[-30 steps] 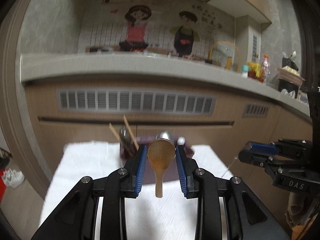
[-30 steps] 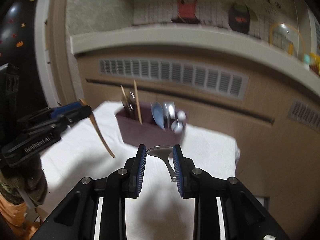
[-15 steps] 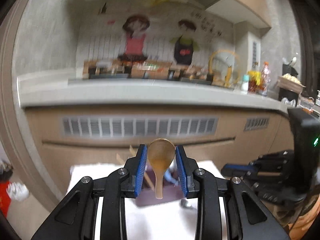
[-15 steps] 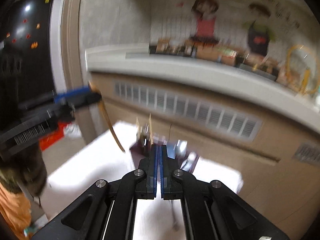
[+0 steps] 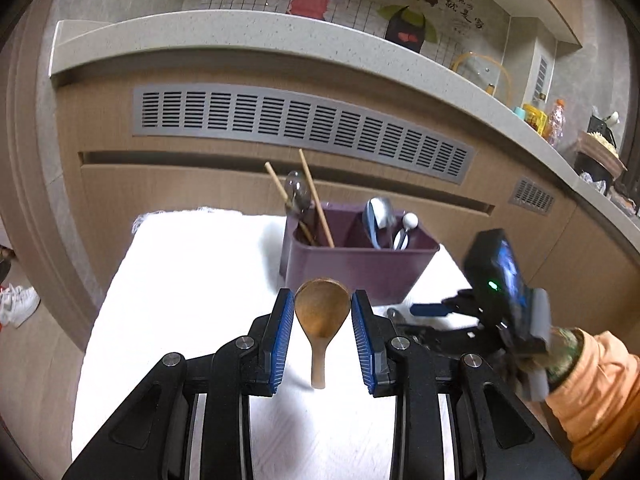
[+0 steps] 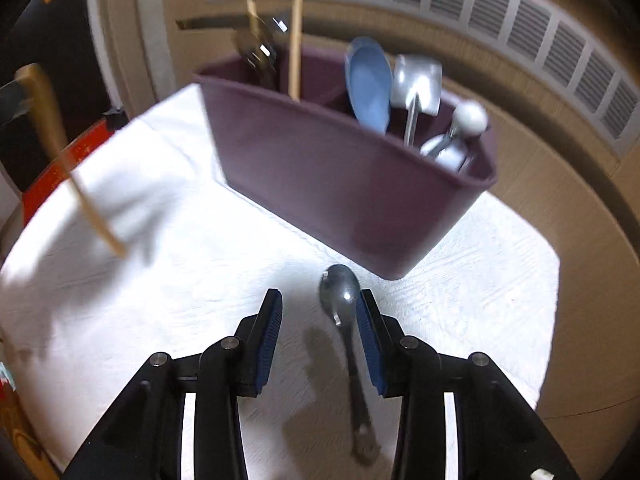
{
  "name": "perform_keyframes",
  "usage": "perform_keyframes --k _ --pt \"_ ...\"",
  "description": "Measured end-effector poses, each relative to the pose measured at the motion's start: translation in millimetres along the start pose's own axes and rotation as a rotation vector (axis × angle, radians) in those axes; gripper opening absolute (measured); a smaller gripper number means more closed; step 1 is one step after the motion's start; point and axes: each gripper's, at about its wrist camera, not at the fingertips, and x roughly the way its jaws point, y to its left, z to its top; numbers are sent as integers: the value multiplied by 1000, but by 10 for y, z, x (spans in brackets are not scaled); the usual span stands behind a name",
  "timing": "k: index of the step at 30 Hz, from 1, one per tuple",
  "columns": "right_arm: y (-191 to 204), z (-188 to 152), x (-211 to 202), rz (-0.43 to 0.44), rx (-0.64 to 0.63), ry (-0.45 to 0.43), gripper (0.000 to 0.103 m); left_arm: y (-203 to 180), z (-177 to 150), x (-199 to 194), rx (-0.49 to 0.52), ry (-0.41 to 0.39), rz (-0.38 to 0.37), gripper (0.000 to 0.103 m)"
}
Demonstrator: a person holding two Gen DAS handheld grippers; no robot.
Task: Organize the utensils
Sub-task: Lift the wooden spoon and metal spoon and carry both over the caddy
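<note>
A: Landmark is the purple caddy [image 5: 356,258]. Left of it, in front: left gripper [image 5: 322,330] clenched on the wooden spoon [image 5: 321,314], pads on the bowl edges, handle hanging down over the white cloth [image 5: 192,280].

B: And the caddy itself?

A: Two compartments. Left one has chopsticks [image 5: 316,200] plus a dark utensil; right one has the blue spoon [image 6: 370,84], a metal scoop and a white-knobbed thing.

B: Right side?

A: Right gripper [image 6: 319,322] sits in front of the caddy's near right corner, jaws opening — metal spoon [image 6: 340,292] lies flat on the cloth between them, bowl close to the right pad, not gripped.

B: So centre it first.

A: Yes. My read: shift right so the neck sits mid-gap, drop the pads to the cloth, then close. Off-centre, it will likely pivot.

B: Clearance?

A: Caddy wall is just beyond the spoon bowl — little room forward. Cloth edge is near on the right; open cloth to the left.
</note>
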Motion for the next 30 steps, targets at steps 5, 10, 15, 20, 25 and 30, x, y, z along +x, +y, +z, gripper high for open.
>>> perform_keyframes --k 5,10,15,20,25,30 --pt "-85 30 268 -1 28 40 36 24 -32 21 1 18 3 31" --pt "-147 -4 263 16 71 24 27 -20 -20 51 10 31 -9 31" --pt "-174 -72 -38 47 118 -19 27 -108 1 49 33 38 -10 31" --pt "-110 -78 -877 90 142 -188 27 -272 226 -84 76 -12 -33 31" --pt "-71 210 -1721 65 133 -379 27 -505 758 -304 147 -144 -48 31" --pt "-164 728 -2231 6 148 -544 27 -728 1304 -382 205 -267 -42 31"
